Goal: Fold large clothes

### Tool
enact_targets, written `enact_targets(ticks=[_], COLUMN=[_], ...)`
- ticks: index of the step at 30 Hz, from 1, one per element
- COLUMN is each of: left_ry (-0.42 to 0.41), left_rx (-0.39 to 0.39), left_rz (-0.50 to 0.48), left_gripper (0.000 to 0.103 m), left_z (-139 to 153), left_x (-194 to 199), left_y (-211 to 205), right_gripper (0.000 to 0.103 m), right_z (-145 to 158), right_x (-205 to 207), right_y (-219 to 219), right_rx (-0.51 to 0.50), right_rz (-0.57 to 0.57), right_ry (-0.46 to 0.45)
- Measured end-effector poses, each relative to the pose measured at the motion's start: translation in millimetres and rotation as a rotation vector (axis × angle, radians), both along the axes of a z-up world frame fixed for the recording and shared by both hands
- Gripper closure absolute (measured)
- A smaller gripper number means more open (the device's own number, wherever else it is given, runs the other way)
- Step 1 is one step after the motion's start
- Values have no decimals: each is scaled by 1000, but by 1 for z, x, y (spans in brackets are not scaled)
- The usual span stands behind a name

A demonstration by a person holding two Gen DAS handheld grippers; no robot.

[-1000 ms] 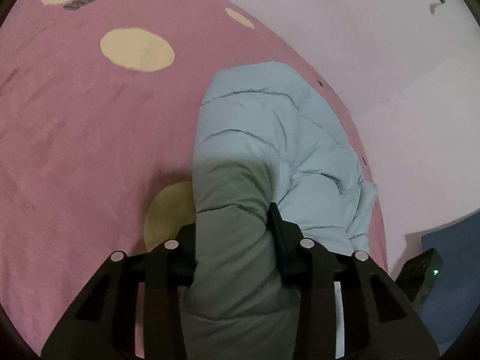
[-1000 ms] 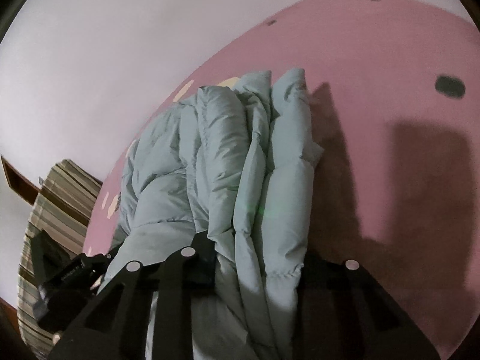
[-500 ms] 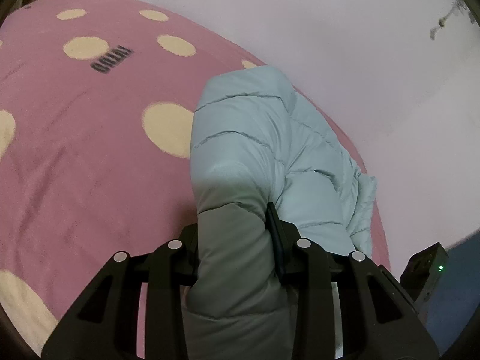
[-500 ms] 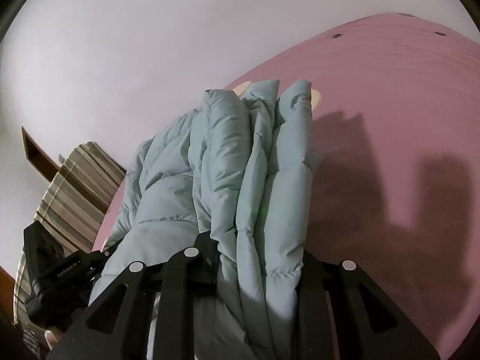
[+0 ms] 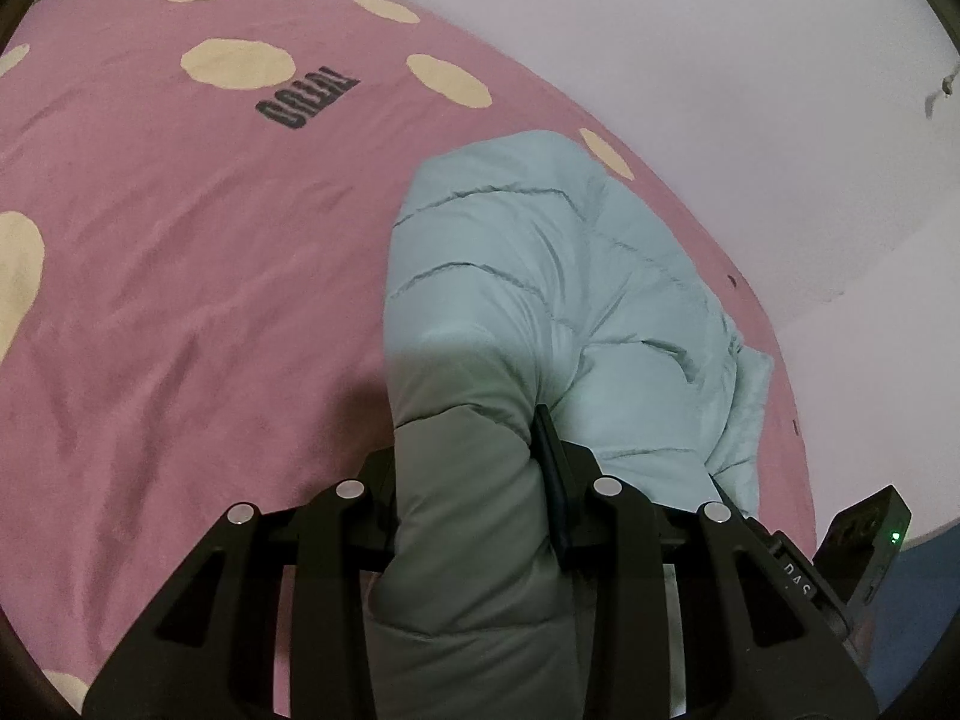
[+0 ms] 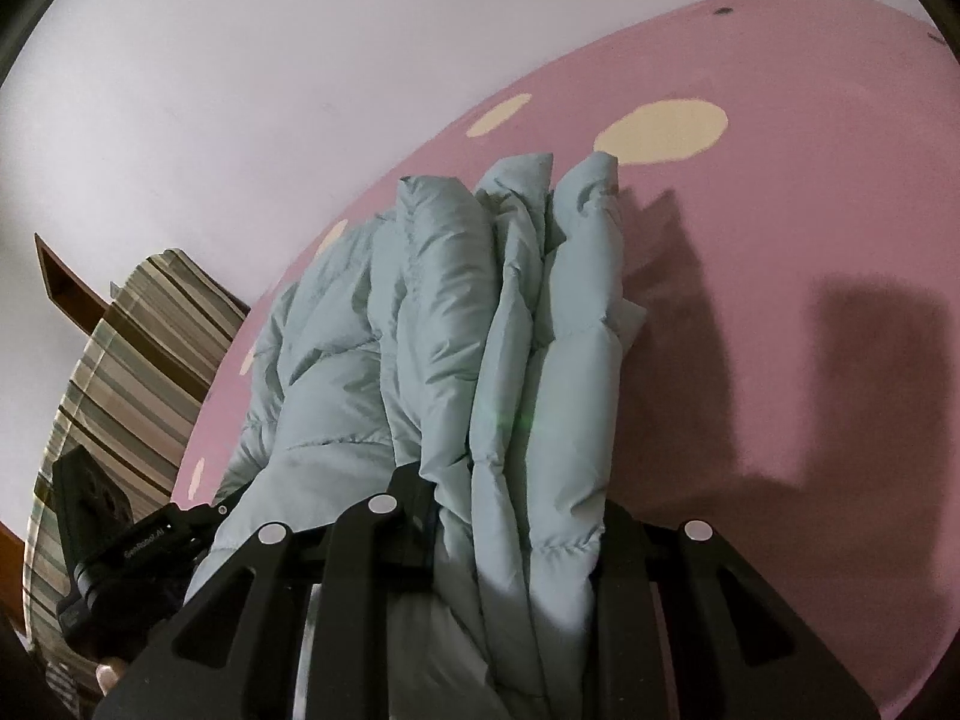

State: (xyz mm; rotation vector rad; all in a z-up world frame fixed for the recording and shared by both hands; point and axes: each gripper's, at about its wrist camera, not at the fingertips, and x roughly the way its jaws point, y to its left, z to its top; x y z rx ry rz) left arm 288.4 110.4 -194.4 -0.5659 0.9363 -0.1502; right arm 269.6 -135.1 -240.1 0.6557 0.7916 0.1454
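Note:
A pale blue-green puffer jacket [image 5: 540, 312] hangs bunched over a pink bed cover with cream dots [image 5: 180, 252]. My left gripper [image 5: 471, 468] is shut on a thick fold of the jacket, which fills the gap between its black fingers. My right gripper [image 6: 516, 510] is shut on several stacked quilted layers of the same jacket [image 6: 456, 324]. The jacket's far end trails down toward the pink cover [image 6: 780, 240] in both views. The other gripper's body shows at each view's edge: bottom right in the left wrist view [image 5: 864, 546], bottom left in the right wrist view [image 6: 102, 516].
A white wall [image 5: 720, 60] runs behind the bed. A striped pillow or cushion [image 6: 120, 372] and a brown wooden edge [image 6: 57, 276] lie at the left of the right wrist view. A dark printed logo [image 5: 306, 99] marks the cover.
Both grippers have risen and tilted with the jacket held; more of the dotted cover and its logo shows beyond the jacket. Both grips are unchanged.

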Motion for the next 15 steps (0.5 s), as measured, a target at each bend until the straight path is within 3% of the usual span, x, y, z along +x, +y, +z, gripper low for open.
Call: enact_targets(ticks=[15], left_ry=[-10], left_rx=[30], left_rz=[-5], left_gripper=[68], left_z=[-5], left_x=[1], left_y=[-3], right_gripper=[79], right_z=[-19], right_x=[5], right_y=[-13], right_rx=[45], right_rz=[1], right_ry=[21])
